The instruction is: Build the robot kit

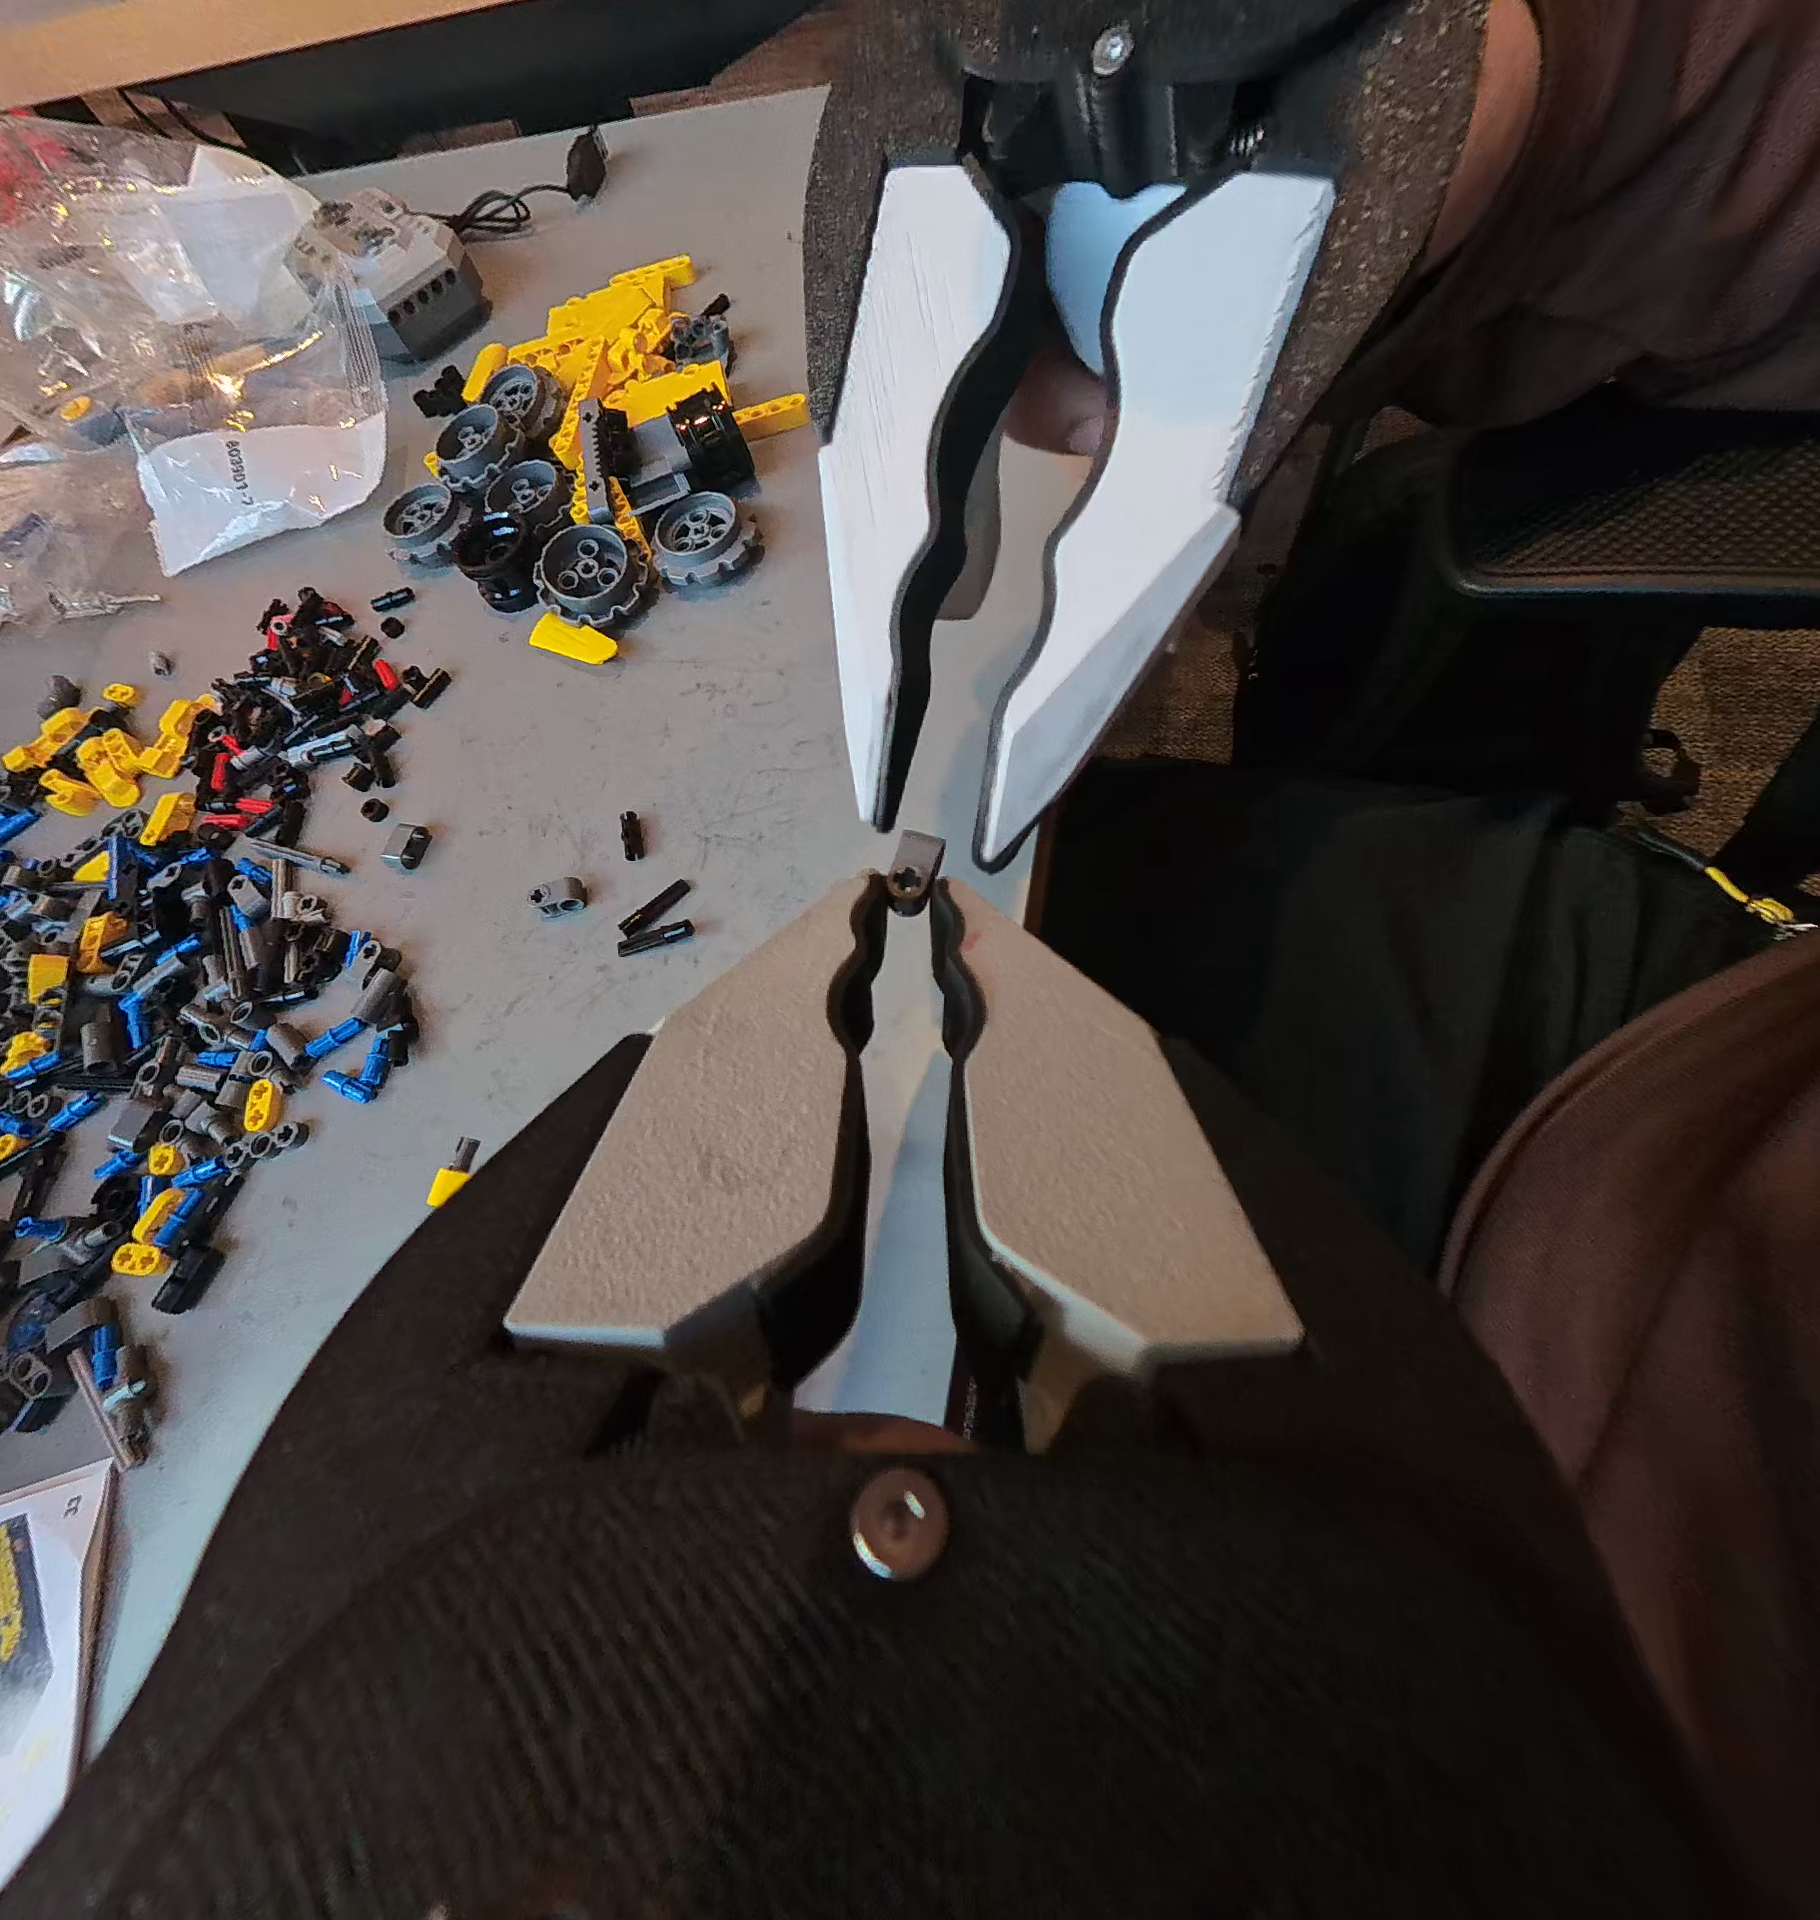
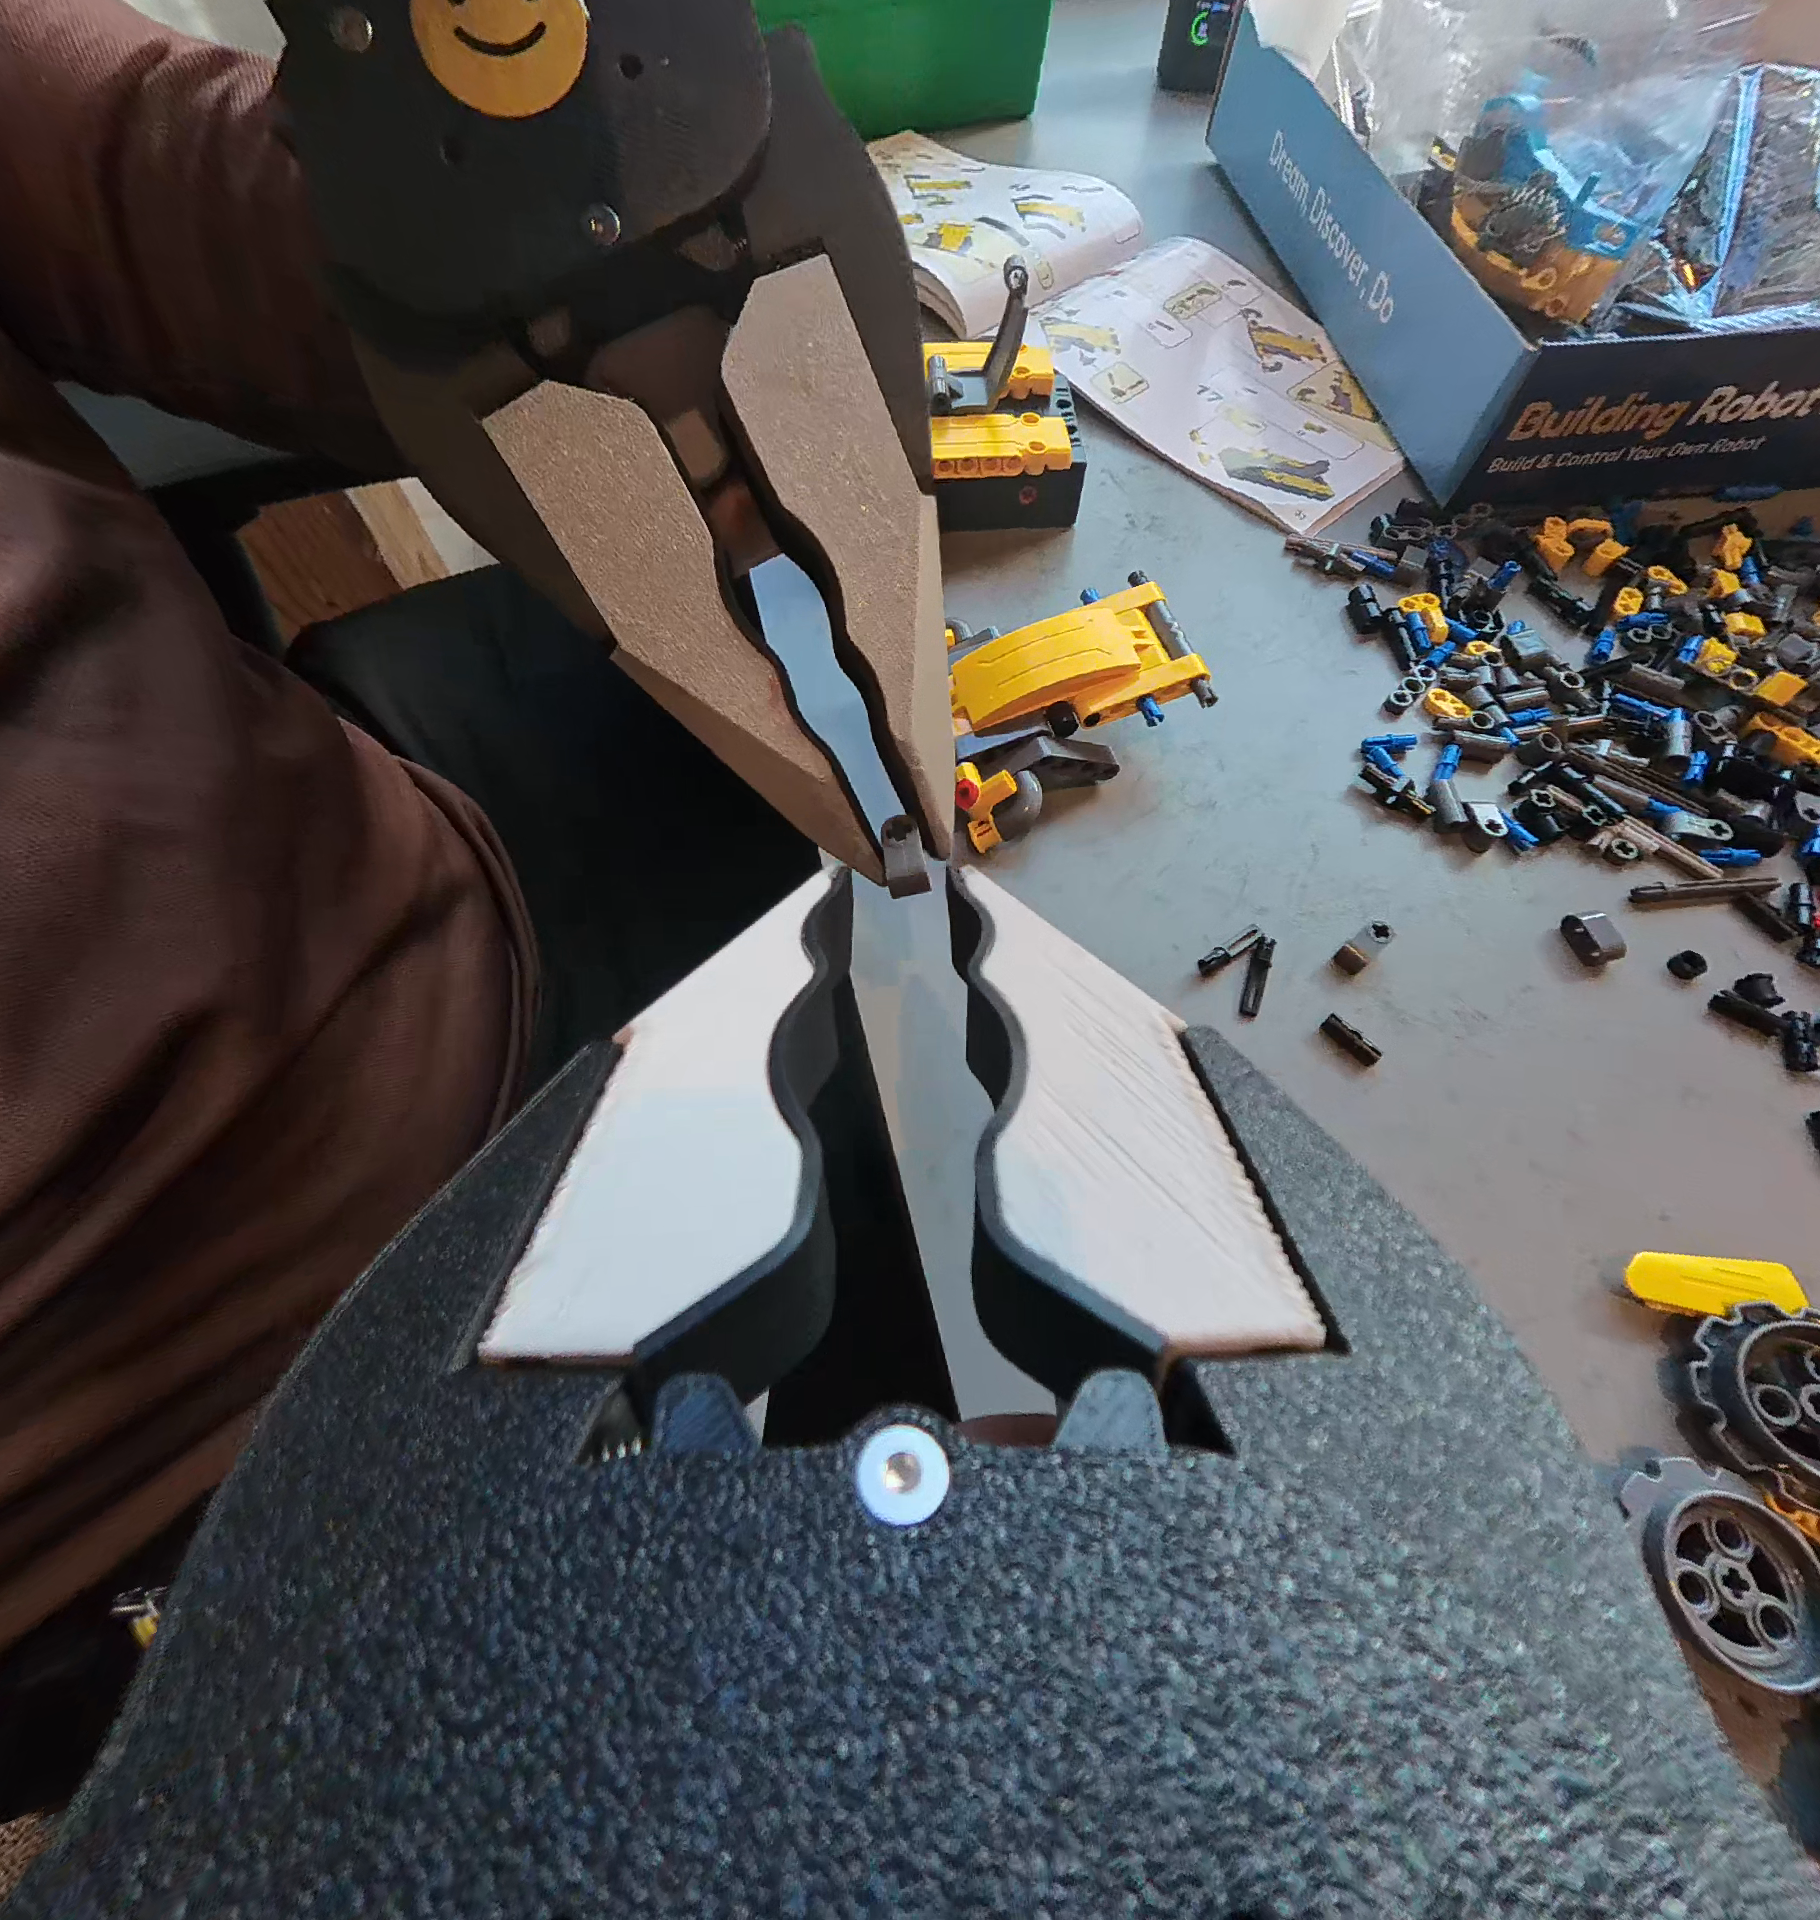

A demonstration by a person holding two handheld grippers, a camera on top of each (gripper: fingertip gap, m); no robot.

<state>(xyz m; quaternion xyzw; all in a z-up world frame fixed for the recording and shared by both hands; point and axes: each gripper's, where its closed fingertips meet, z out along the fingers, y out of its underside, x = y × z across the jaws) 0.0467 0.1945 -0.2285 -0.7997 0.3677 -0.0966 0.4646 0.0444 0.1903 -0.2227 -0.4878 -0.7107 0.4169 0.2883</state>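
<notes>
The left gripper (image 1: 911,883) pinches a small grey connector (image 1: 908,878) at its fingertips, presenting it clear of the table (image 1: 677,748) to the right gripper (image 2: 895,883), whose fingers stand slightly apart around it.

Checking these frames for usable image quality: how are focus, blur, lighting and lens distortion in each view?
Left wrist view: the small grey connector at the left gripper is sharp; the right gripper shows slight blur; table edges bow with fisheye. Right wrist view: warm light from the right, parts pile crisp, corners darkened.
</notes>
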